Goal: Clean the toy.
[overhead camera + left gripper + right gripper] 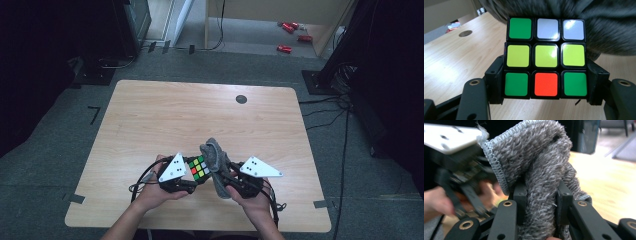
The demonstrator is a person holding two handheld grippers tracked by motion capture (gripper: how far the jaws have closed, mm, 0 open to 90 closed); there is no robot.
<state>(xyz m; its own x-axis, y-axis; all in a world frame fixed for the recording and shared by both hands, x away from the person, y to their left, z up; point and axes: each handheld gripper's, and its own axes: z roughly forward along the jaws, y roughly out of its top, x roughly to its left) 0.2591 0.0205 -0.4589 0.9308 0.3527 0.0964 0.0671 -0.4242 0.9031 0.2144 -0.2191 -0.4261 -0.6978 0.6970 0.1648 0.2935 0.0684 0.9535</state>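
Grey towelling cloth [541, 170] sits nearest the lens in the right gripper view, bunched upright and pinched between the 2 black jaws of the right gripper [541, 202]; jaws closed firmly on the fabric. In the left gripper view, the left gripper [545, 86] clamps a puzzle cube [545, 56] by its lower row, 1 jaw on each side. Face shown: green, white, white; 3 yellow; green, red, green. The cloth [599, 22] hangs just behind the cube. From the high view, both grippers are held close together above the near edge of the wooden table [150, 115], cube [199, 169] left, cloth [216, 160] right, touching or nearly so.
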